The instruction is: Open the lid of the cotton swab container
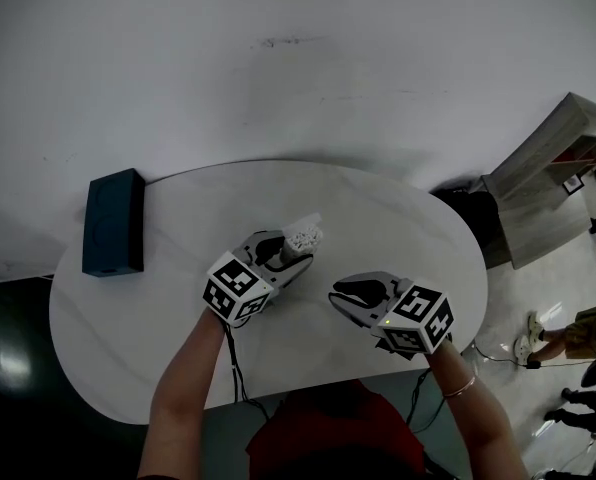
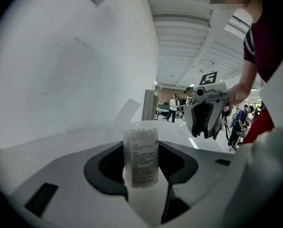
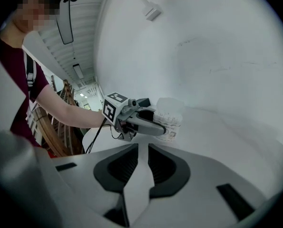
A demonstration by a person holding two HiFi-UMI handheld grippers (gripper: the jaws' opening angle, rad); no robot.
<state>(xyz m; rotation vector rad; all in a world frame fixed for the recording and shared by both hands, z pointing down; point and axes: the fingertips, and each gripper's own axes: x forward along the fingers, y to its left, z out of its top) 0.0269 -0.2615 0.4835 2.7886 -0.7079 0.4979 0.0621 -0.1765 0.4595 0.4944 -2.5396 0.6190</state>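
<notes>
The left gripper [image 1: 293,251] is clamped on the cotton swab container [image 2: 141,158]. The container stands upright between its jaws, with white swab tips showing through the clear top. It has a paper label with rows of tiny dark print (too small to read). I cannot tell if the lid is open.

The right gripper [image 1: 338,294] is just to the right of the left one, not touching it. Its jaws have a thin gap and nothing between them. Each gripper has a cube with black and white square markers [image 1: 236,288].

Both grippers are over the middle of the white oval table [image 1: 378,218]. There is bare table in front of them up to its round edge. A dark blue box [image 1: 113,223] sits well off to the left of the left gripper, by the table's edge.
</notes>
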